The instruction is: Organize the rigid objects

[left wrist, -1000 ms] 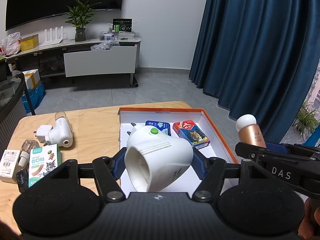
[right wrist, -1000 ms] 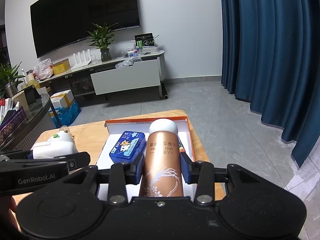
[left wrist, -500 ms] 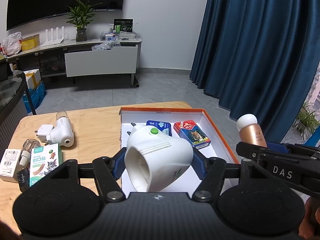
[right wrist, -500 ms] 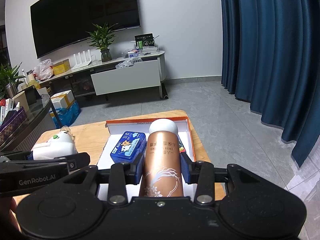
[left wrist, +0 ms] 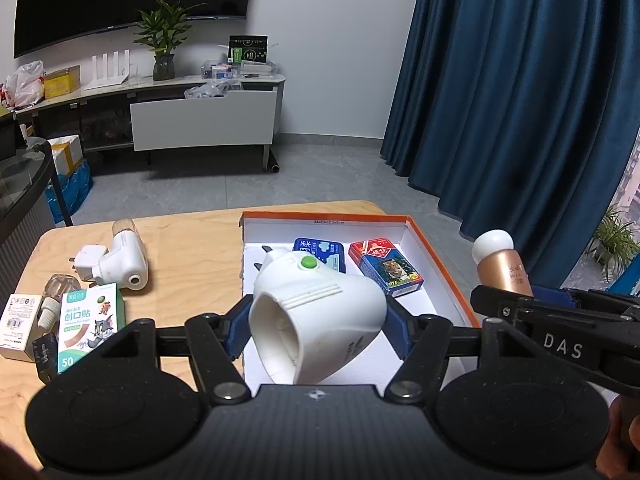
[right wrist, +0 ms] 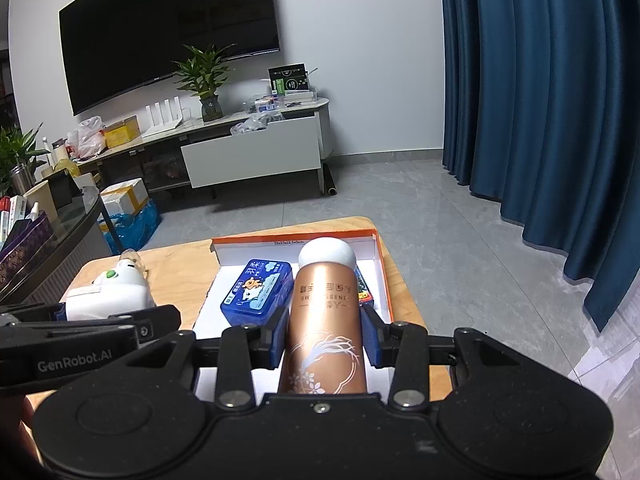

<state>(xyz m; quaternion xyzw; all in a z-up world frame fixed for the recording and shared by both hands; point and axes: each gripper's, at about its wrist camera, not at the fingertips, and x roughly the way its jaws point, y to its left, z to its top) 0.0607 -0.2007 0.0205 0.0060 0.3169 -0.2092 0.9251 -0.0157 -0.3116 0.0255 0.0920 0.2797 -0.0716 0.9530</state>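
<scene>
My left gripper (left wrist: 316, 326) is shut on a white plug-in device (left wrist: 316, 316) with a green button, held above the near part of the orange-rimmed white box (left wrist: 436, 248). My right gripper (right wrist: 325, 332) is shut on a rose-gold bottle (right wrist: 326, 320) with a white cap, held over the box's right side (right wrist: 382, 280); the bottle also shows in the left wrist view (left wrist: 502, 266). In the box lie a blue tin (right wrist: 256, 290) and a red-blue card pack (left wrist: 384, 266).
On the wooden table (left wrist: 192, 236) left of the box lie another white plug-in device (left wrist: 120, 260), a plaster box (left wrist: 90, 326), a small glass vial (left wrist: 58, 292) and a white carton (left wrist: 18, 328). Blue curtains (left wrist: 520, 100) hang on the right.
Both grippers have drifted only slightly over the box. Each still holds its object.
</scene>
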